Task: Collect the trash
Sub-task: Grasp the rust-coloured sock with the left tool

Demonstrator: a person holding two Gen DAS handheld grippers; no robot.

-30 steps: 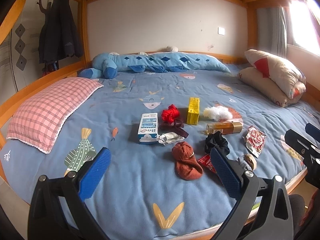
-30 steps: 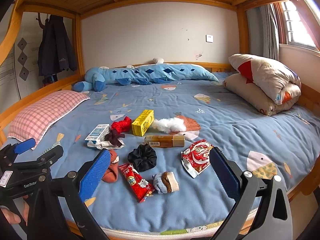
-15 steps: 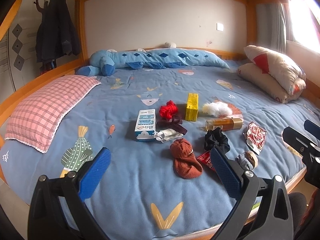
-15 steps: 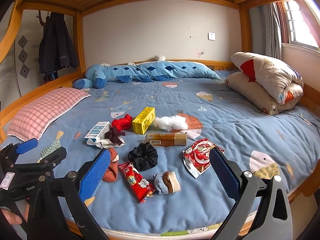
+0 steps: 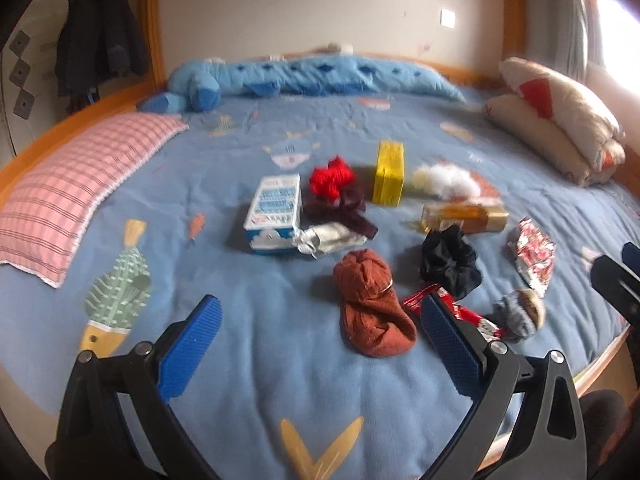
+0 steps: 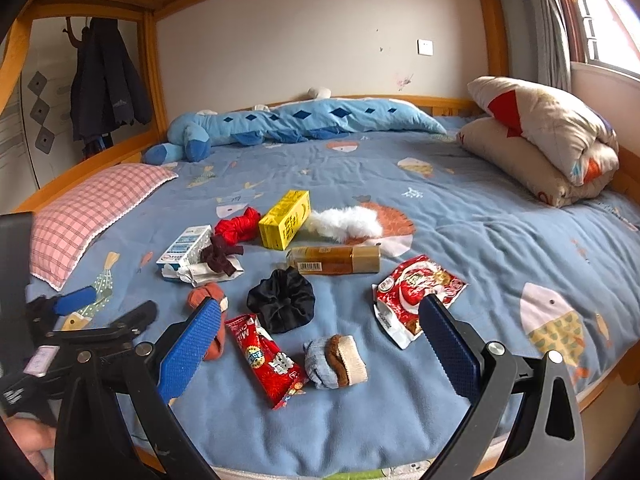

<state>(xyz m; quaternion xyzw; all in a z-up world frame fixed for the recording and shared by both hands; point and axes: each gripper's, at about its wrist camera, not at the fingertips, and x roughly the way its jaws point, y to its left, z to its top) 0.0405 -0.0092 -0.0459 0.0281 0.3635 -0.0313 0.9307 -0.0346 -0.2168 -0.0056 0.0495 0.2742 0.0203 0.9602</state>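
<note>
Both tongs spread, empty: left gripper, right gripper. Red snack wrapper just ahead between right blades: light, crinkly, slippery; pinch mid-length.

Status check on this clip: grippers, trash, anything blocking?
Left gripper open, empty. Right gripper open, empty. Red snack wrapper nearest, lying untouched on the bed. Rolled socks touch it; black scrunchie close behind.

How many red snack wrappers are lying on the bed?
2: a long red wrapper near the front edge beside the black scrunchie, and a crumpled red packet further right.
</note>
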